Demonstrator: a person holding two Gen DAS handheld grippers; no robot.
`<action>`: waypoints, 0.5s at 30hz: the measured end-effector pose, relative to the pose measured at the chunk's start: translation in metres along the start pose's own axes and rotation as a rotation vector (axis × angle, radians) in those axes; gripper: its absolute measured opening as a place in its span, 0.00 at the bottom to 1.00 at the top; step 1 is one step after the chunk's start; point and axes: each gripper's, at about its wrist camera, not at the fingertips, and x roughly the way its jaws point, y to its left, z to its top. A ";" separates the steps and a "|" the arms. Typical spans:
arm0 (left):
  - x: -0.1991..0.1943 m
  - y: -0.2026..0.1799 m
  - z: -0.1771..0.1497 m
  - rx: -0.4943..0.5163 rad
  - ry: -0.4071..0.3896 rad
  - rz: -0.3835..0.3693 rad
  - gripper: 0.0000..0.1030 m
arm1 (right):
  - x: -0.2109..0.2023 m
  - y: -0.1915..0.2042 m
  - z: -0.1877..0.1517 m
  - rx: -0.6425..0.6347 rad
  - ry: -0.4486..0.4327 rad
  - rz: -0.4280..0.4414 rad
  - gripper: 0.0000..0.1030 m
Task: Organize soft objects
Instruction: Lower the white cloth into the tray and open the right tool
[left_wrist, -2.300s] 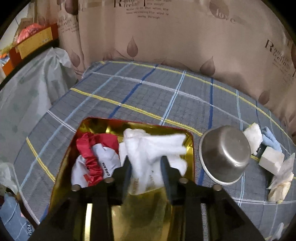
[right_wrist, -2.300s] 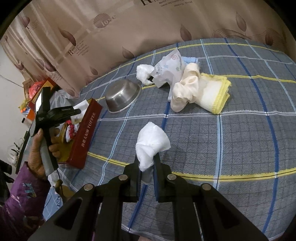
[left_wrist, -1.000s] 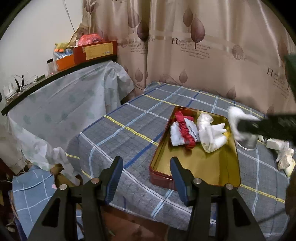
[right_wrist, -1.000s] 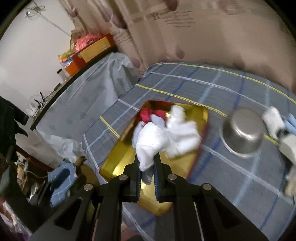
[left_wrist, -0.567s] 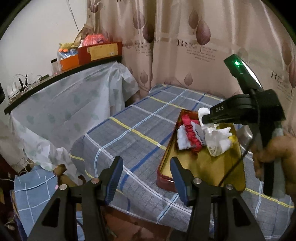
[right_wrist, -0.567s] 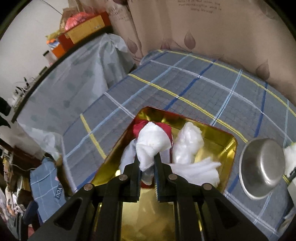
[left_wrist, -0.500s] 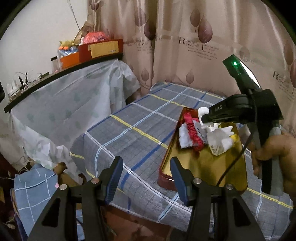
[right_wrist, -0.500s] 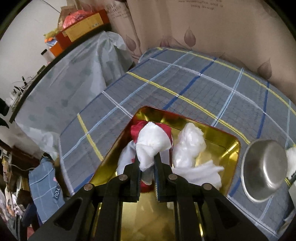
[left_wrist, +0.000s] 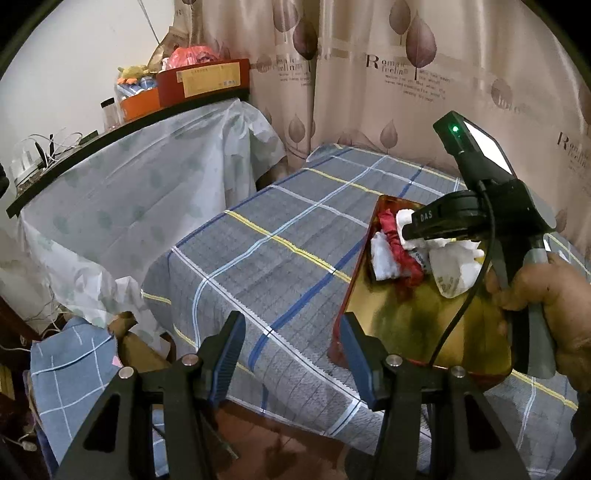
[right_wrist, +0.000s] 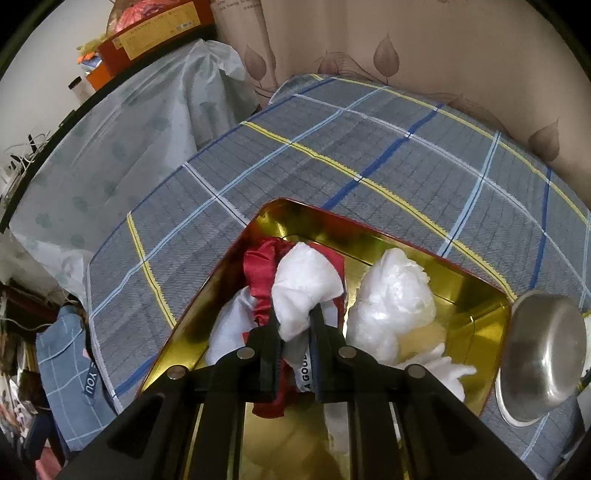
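A gold-lined red tin tray (right_wrist: 476, 291) lies on the checked bed cover and holds soft things. My right gripper (right_wrist: 295, 321) hangs low over the tray's left half, shut on a crumpled white tissue wad (right_wrist: 306, 288). Under it lie a red scrunchie cloth (right_wrist: 262, 269) and white fabric (right_wrist: 229, 339); a white crumpled bag (right_wrist: 391, 295) lies to their right. In the left wrist view the tray (left_wrist: 402, 317) sits at the right, and a hand holds the right gripper (left_wrist: 404, 230) over the pile. My left gripper (left_wrist: 291, 343) stands open and empty off the bed's near corner.
A steel bowl (right_wrist: 543, 350) sits upside down just right of the tray. A plastic-draped shelf (left_wrist: 147, 177) with boxes stands to the left of the bed. A blue checked cloth (left_wrist: 70, 373) lies on the floor below. Curtains hang behind the bed.
My right gripper carried the tissue wad from the bed to over the tray and sank toward the pile. My left gripper let go of the white cloth and drew back off the bed's corner.
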 end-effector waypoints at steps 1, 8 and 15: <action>0.001 0.000 0.000 0.002 0.005 -0.002 0.53 | 0.001 0.000 0.000 -0.001 0.000 -0.001 0.13; 0.006 0.001 -0.001 0.001 0.028 0.005 0.53 | 0.001 0.004 0.001 -0.011 -0.001 0.001 0.29; 0.010 0.001 -0.001 0.002 0.043 0.011 0.53 | -0.009 0.003 -0.001 0.006 -0.037 0.005 0.55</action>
